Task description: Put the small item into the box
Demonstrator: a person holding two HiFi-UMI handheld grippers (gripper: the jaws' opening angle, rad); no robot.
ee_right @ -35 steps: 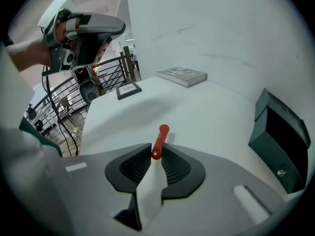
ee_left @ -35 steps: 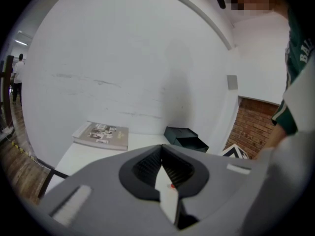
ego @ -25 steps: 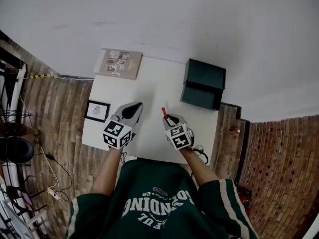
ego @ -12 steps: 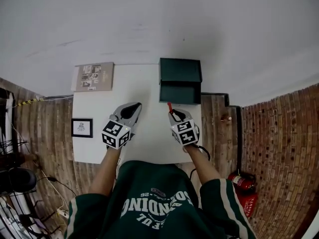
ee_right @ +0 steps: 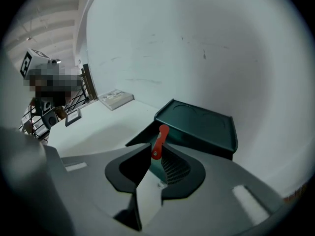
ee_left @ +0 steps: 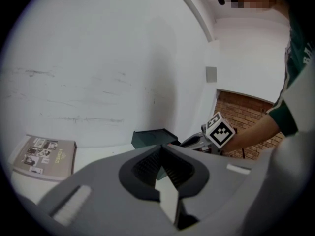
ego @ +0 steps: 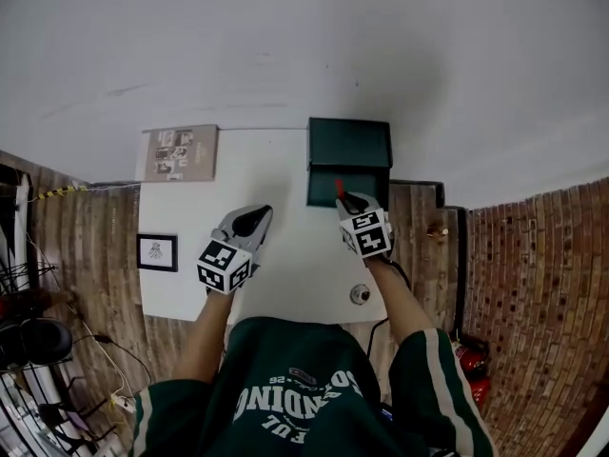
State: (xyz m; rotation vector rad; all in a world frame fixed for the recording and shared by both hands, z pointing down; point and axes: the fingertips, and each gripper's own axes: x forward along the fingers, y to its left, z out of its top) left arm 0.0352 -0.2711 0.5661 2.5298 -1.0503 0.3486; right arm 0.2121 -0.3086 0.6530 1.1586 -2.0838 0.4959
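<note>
A dark green box [ego: 348, 162] stands at the table's far right, its lid [ee_right: 199, 119] tipped back behind it. My right gripper [ego: 346, 199] is shut on a small red item [ego: 339, 188], which sticks up from between the jaws [ee_right: 158, 140] and hangs at the box's near edge. In the left gripper view the box [ee_left: 151, 137] shows ahead with the right gripper [ee_left: 191, 142] beside it. My left gripper [ego: 255, 219] hovers over the middle of the white table [ego: 285, 255], jaws together with nothing between them [ee_left: 161, 154].
A beige booklet [ego: 179, 152] lies at the far left corner and a small framed picture [ego: 157, 252] at the left edge. A small round object [ego: 360, 294] sits near the table's front right edge. Wood floor and brick surround the table.
My right gripper has carried the red item forward and right, from mid-table to the box's near edge. The left gripper has barely moved. The round object has come into view.
</note>
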